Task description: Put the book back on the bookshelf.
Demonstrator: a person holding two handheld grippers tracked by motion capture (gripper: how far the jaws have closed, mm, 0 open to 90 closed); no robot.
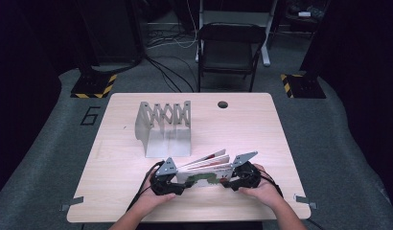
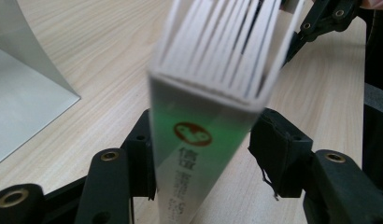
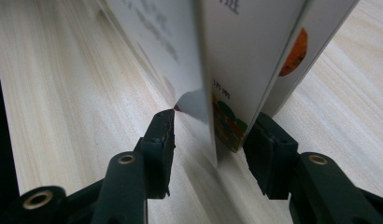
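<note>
Near edge of worktop (image 1: 118, 191): board book (image 1: 204, 173) on its edge, pages fanned. Left claw (image 1: 178, 184) straddles the spine end, one pad touching, likely no firm pinch. Right claw (image 1: 229, 182) spread around the other end. At 11 o'clock, farther back: grey file rack (image 1: 163, 127), slots empty.

You've got the book (image 1: 204, 168) on the table (image 1: 261, 129), near your edge. Your left gripper (image 1: 171, 184) is at its left end, your right gripper (image 1: 233, 181) at its right end, so the book sits between them. The rack (image 1: 165, 125) stands just behind the book, slightly left. The chair (image 1: 230, 45) is on the floor beyond the table's far edge.
</note>
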